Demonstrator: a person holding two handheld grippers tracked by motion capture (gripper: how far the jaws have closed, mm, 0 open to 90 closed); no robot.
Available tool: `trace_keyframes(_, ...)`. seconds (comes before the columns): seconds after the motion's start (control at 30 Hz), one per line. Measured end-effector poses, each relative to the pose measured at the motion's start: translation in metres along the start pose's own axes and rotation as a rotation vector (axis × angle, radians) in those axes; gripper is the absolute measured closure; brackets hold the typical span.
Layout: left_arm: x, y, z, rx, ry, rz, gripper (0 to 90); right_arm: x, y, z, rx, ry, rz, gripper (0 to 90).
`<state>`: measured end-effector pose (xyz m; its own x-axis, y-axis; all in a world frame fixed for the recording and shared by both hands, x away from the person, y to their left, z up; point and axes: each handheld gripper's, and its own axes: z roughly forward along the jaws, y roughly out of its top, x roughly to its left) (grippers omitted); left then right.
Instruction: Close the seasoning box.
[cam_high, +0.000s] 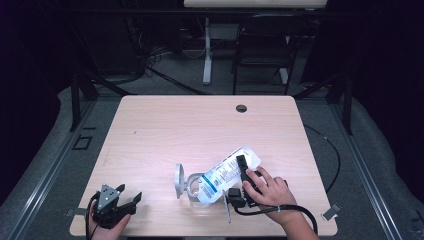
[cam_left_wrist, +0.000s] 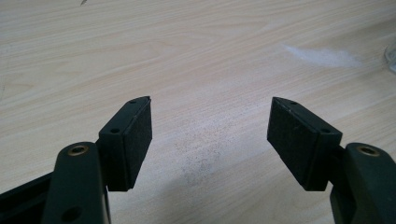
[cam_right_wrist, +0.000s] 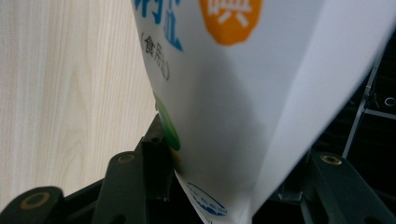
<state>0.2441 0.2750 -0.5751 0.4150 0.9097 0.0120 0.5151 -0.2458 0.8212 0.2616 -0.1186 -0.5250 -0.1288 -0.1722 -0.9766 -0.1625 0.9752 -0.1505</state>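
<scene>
Two grippers were in use over a pale wooden table (cam_high: 165, 125). The right gripper (cam_high: 243, 172), carried in the person's right hand (cam_high: 270, 190) near the table's near edge toward its right corner, was clamped on a white printed bag (cam_high: 227, 172); in the right gripper view the bag (cam_right_wrist: 243, 107) filled the space between the two black jaws, which stood wide because the pouch is bulky, and both pressed against its sides. The bag lay tilted, its upper end toward the right edge and its lower end lowered into a clear glass jar (cam_high: 199, 189) standing just in from the near edge at mid-table. That attitude suggested the bag was being held for pouring into the jar, with the grip taken high on the pouch so that the mouth stayed free. A grey lid (cam_high: 179, 181) stood on edge touching the jar's left side, presumably set there to leave the opening clear. Whether any contents were flowing could not be determined. The left gripper (cam_high: 131, 198) rested at the near left corner, well apart from the jar; its jaws were apart with only bare tabletop (cam_left_wrist: 196, 56) between the pads (cam_left_wrist: 140, 135), so it appeared to be idle and took no part in steadying the jar.
</scene>
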Motion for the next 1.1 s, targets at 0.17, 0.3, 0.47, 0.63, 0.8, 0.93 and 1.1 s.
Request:
trace_keyframes(0.17,0.0002,0.0001,-0.0001,0.002,0.001,-0.001,31.3,-0.0012,0.0001,-0.0001,-0.002,0.001,-0.012,50.1)
trace_keyframes(0.3,0.0005,0.0,0.0,0.001,0.0,0.002,31.3,-0.0023,0.0007,-0.0008,0.01,0.003,-0.03,50.3)
trace_keyframes(0.47,0.0001,0.0,0.0001,0.003,0.002,-0.001,31.3,-0.0018,0.0005,0.0004,-0.003,0.001,-0.035,50.5)
trace_keyframes(0.63,-0.0002,0.0,0.0003,0.002,0.0,0.002,31.3,-0.0021,0.0006,0.0005,0.001,0.001,-0.04,50.6)
trace_keyframes(0.8,0.0001,-0.0001,0.0002,0.002,0.001,-0.001,31.3,-0.0027,0.0004,0.0014,-0.005,-0.003,-0.056,51.0)
trace_keyframes(0.93,0.0,0.0,0.0002,0.002,0.001,0.0,31.3,-0.0036,0.0005,0.0015,0.001,-0.004,-0.065,51.0)
trace_keyframes(1.1,0.0002,-0.0001,0.0002,0.001,0.0,-0.001,31.3,-0.0041,0.0011,0.0009,0.008,-0.014,-0.085,51.2)
